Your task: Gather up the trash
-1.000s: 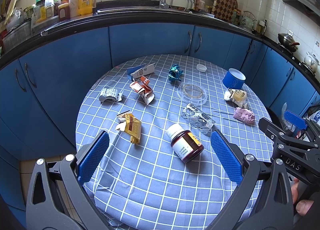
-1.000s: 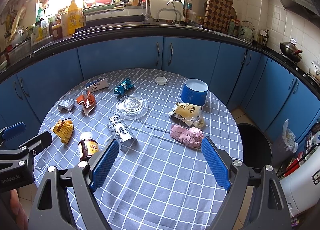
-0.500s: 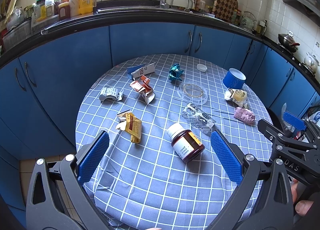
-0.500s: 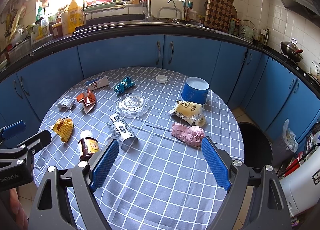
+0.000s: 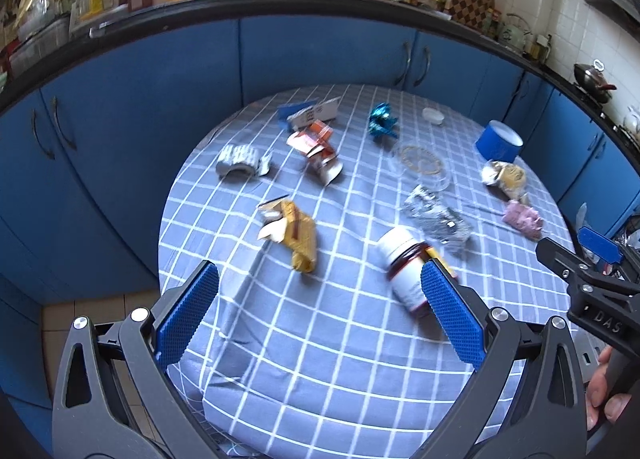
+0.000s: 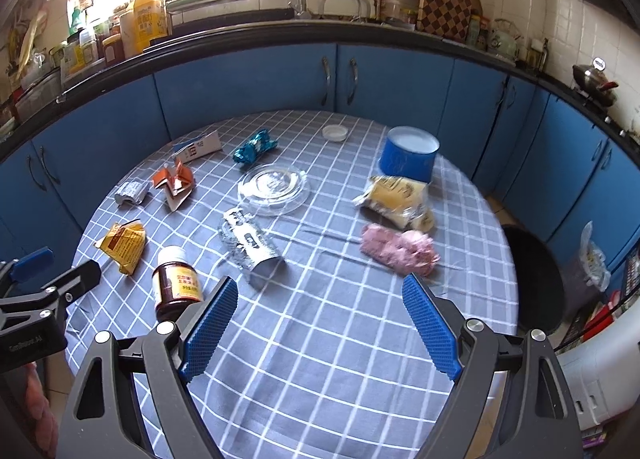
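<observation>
Trash lies scattered on a round table with a blue checked cloth. A brown pill bottle lies near my left gripper, just left of its right pad. A yellow wrapper, a silver foil wrapper, a pink wrapper and a yellow snack bag lie around. My right gripper hovers open over the near cloth. Both grippers are open and empty.
A blue cup, a clear plastic lid, a small white cap, a teal wrapper, orange wrappers and a small box lie farther back. A black bin stands right of the table. Blue cabinets ring the room.
Both grippers have moved forward and a little lower towards the table. The pill bottle now sits closer to my left gripper's right pad. Nothing was grasped.
</observation>
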### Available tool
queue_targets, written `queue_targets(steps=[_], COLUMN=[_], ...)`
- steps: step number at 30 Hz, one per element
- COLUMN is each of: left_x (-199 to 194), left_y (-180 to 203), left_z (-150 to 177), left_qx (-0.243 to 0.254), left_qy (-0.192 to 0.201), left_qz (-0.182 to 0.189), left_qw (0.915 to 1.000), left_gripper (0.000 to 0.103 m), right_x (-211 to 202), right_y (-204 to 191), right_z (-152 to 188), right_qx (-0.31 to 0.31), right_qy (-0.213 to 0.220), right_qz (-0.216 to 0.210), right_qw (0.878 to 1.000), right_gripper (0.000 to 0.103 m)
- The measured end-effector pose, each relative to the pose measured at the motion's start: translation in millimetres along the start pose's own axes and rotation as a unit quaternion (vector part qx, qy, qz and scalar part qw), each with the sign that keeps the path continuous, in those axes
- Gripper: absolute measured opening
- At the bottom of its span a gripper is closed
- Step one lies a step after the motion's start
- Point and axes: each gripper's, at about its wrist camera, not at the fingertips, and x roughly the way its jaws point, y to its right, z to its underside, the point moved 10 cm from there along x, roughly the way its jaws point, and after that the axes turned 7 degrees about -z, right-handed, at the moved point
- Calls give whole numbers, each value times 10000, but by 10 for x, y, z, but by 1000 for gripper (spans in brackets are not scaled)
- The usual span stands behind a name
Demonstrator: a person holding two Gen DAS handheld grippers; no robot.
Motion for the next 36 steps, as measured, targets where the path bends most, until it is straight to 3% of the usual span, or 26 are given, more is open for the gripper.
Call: queue_targets(steps=[6,11,20,22,29,31,32,36], left_x=[181,298,592,649,822,829,832,835], left_y=[-206,-314,-289,-276,-268,-265,-264,-233], left_z=[53,21,3,-1,-9,-18,-21,-24], left_qx=[-156,-241,-98,-71,-142,-109,-98,-90], left_qy=[-216,-290,-477,-506,-717,-672,-667,-687], left_qz=[-23,-44,-71,-88,39,46,59,164], left_qw=[9996,9993,9988,9987,9973,9977,9977,9975], left_gripper=[100,100,99,95,64,51,44,29], right_x=[161,335,624,698,844,852,872,837], right_y=[-345,-661,-860,-885,-986,-1046,-1091,-1191], right_z=[74,121,181,180,145,142,161,186], right_qx=[-142,-564,-713,-751,-890,-950,-995,-1158], right_qy=[-107,-271,-550,-597,-585,-564,-614,-592], right_qz=[-513,-612,-759,-747,-865,-1019,-1133,-1295], right_qw=[9985,9962,9930,9926,9905,9886,9867,9830], right_gripper=[82,82,82,82,80,67,50,45])
